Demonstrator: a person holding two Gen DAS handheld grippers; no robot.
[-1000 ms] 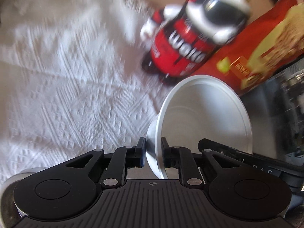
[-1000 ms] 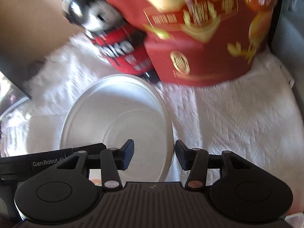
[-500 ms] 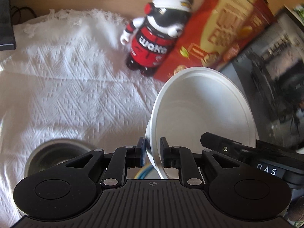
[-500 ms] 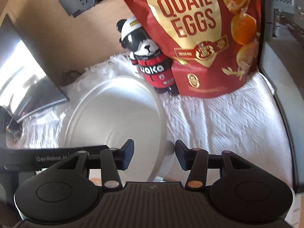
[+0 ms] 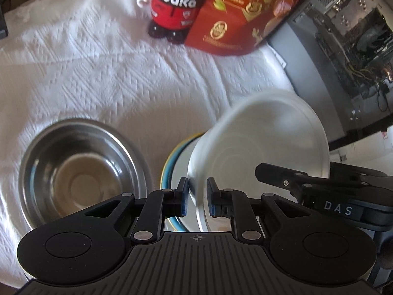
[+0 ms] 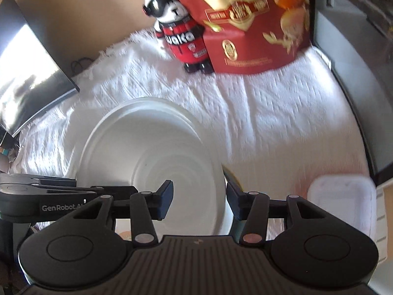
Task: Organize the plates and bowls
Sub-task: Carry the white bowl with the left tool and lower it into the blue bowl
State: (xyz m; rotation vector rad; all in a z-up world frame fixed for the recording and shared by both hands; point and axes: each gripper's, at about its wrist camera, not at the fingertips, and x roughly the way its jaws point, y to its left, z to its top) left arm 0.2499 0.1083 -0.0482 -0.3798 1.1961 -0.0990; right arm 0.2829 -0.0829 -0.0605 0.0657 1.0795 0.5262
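Observation:
A white bowl [image 5: 265, 145] hangs tilted above the white cloth, held from two sides. My left gripper [image 5: 197, 194] is shut on its near rim, blue pads pressed on the wall. My right gripper [image 6: 199, 196] straddles the opposite rim of the white bowl [image 6: 147, 152], one finger inside and one finger [image 6: 232, 196] against the outside, shut on it. Under the bowl sits a stack of dishes with yellow and blue rims [image 5: 169, 162]. A steel bowl [image 5: 81, 172] rests on the cloth to the left of that stack.
A panda figure in red [image 5: 174, 5] and a red quail-egg bag [image 5: 245, 12] stand at the back of the cloth [image 5: 122, 68]. An open computer case [image 5: 348, 36] lines the right side, a dark monitor [image 6: 29, 78] the left. A white lidded container [image 6: 341, 204] lies near right.
Both grippers have carried the white bowl back from the panda and the bag towards the near side. The steel bowl and the coloured stack have come into view beneath it.

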